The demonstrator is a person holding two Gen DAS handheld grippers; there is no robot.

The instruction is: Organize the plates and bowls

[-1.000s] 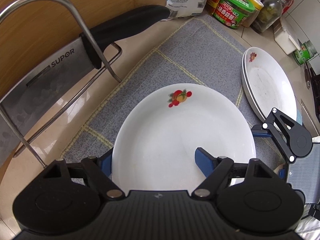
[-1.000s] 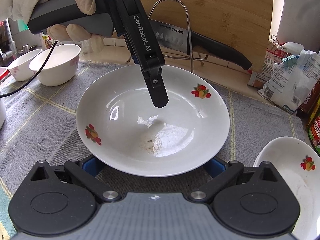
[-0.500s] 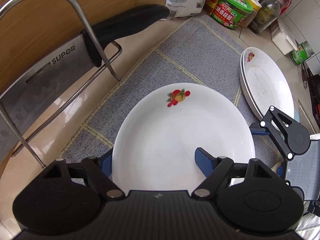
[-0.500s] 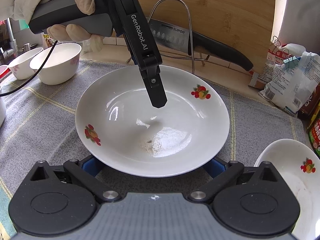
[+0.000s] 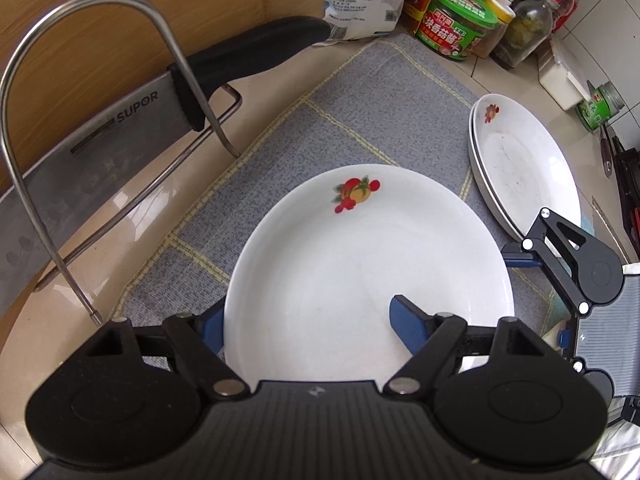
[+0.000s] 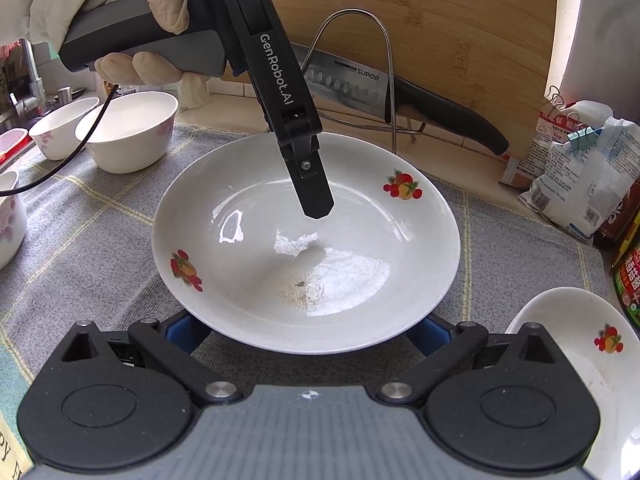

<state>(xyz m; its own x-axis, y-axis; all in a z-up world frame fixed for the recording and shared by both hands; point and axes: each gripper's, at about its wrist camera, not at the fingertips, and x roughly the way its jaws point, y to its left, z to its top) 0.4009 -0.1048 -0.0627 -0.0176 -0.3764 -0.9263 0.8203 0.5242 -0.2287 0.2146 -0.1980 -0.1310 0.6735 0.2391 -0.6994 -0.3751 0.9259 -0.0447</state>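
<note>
A white plate (image 5: 360, 260) with fruit prints lies on the grey mat (image 5: 360, 100). My left gripper (image 5: 308, 316) stands open astride the plate's rim, one finger outside it and one finger (image 5: 404, 318) over the inside. In the right wrist view that finger (image 6: 312, 192) hovers just above the plate (image 6: 360, 240) without touching. My right gripper (image 6: 306, 330) is open wide, its blue fingers reaching under the plate's near rim, tips hidden. Two stacked plates (image 5: 520, 168) sit to the right (image 6: 580, 360). White bowls (image 6: 128, 132) (image 6: 60, 128) stand at the left.
A cleaver (image 5: 120, 140) rests in a wire rack (image 5: 180, 60) against a wooden board (image 6: 460, 20) behind the plate. Jars and bottles (image 5: 460, 20) and bags (image 6: 580, 184) crowd the back right. A gloved hand (image 6: 140, 0) holds the left gripper.
Nothing has visibly changed apart from a very slight drift of the left wrist view.
</note>
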